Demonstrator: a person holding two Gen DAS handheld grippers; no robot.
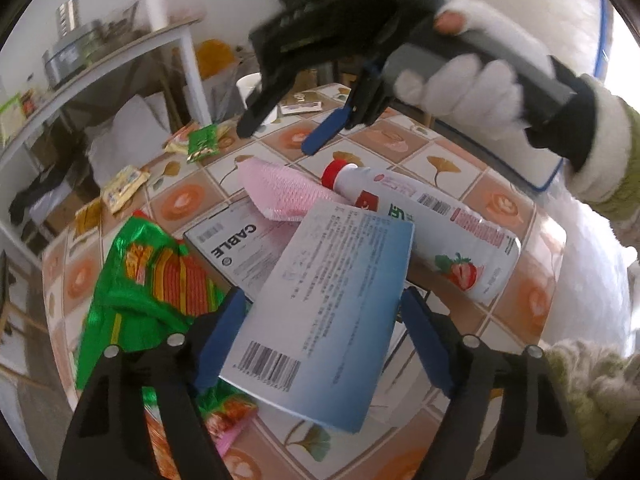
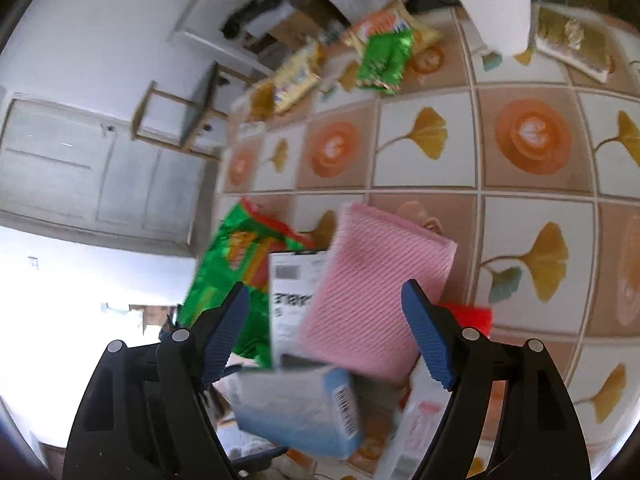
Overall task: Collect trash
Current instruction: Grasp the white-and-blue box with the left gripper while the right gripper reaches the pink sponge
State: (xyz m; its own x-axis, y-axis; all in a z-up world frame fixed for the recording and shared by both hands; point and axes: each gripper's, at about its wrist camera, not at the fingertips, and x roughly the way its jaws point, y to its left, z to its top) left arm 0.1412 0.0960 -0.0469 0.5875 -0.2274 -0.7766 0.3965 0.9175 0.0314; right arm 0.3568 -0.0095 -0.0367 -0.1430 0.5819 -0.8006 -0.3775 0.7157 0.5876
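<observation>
1. The left gripper stands with its blue pads on either side of a light-blue carton. The carton lies tilted on the pile, and whether the pads press its edges cannot be told; it reads as straddled rather than clamped.
2. The right gripper, jaws spread wide and gripping nothing, hangs over a pink mesh sponge at the heap's top.
3. Judged step: picking litter off the pile, the carton first. The next move calls for the left jaws to close squarely on its long edges, since a corner grip could let it swing.
4. Beneath lie a white cable box, a green snack wrapper and a strawberry drink bottle, all on the tiled table.
5. The only container seen is a white paper cup at the far edge; its inside is hidden. No bin shows.
</observation>
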